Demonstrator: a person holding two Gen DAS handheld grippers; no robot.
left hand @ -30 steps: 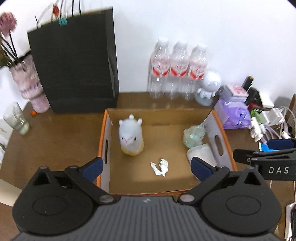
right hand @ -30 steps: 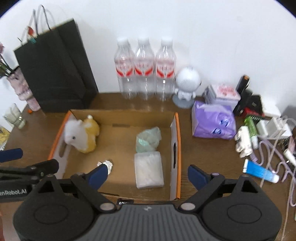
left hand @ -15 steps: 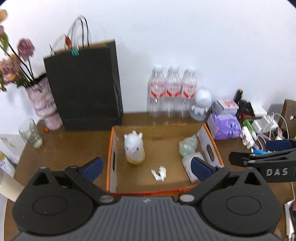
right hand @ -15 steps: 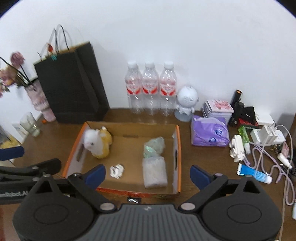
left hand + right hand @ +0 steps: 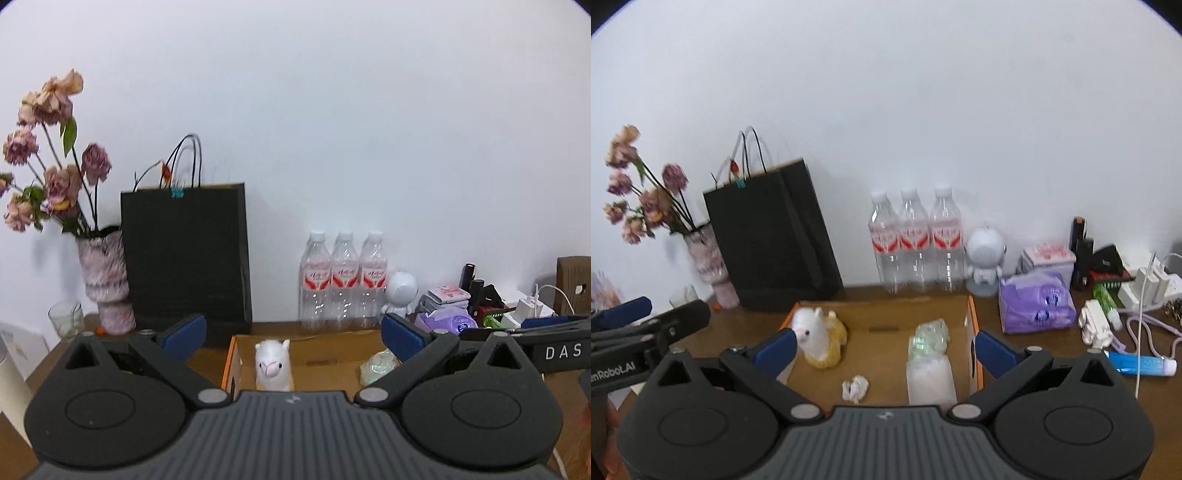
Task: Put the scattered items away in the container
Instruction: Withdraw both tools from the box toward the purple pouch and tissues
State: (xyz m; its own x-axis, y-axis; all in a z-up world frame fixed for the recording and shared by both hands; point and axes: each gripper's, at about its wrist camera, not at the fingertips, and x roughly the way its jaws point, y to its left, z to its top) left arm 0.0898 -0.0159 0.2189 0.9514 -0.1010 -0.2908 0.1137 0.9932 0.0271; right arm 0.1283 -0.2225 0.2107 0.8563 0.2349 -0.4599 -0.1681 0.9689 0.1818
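Observation:
The cardboard box [image 5: 974, 328] with orange edges sits on the brown table, just beyond both grippers. Inside it are a white and yellow plush llama [image 5: 818, 338], a crumpled green wrapper [image 5: 929, 336], a white packet [image 5: 931, 376] and a wad of white paper [image 5: 855, 387]. My right gripper [image 5: 886, 347] hovers before the box, its jaws opening with nothing between them. In the left wrist view the box [image 5: 231, 354], llama [image 5: 271, 363] and wrapper [image 5: 376, 363] peek over my left gripper [image 5: 291, 334], which is open and empty.
Behind the box stand a black paper bag [image 5: 775, 236], three water bottles [image 5: 916, 240] and a white robot figure [image 5: 984, 258]. A vase of dried flowers [image 5: 105, 277] and a glass [image 5: 66, 319] sit left. Right: purple tissue pack [image 5: 1038, 302], blue tube [image 5: 1137, 363], chargers and cables.
Both grippers have drawn back from the box and tipped upward, so the box sits lower and smaller in each view. Nothing was picked up; the items inside stayed put.

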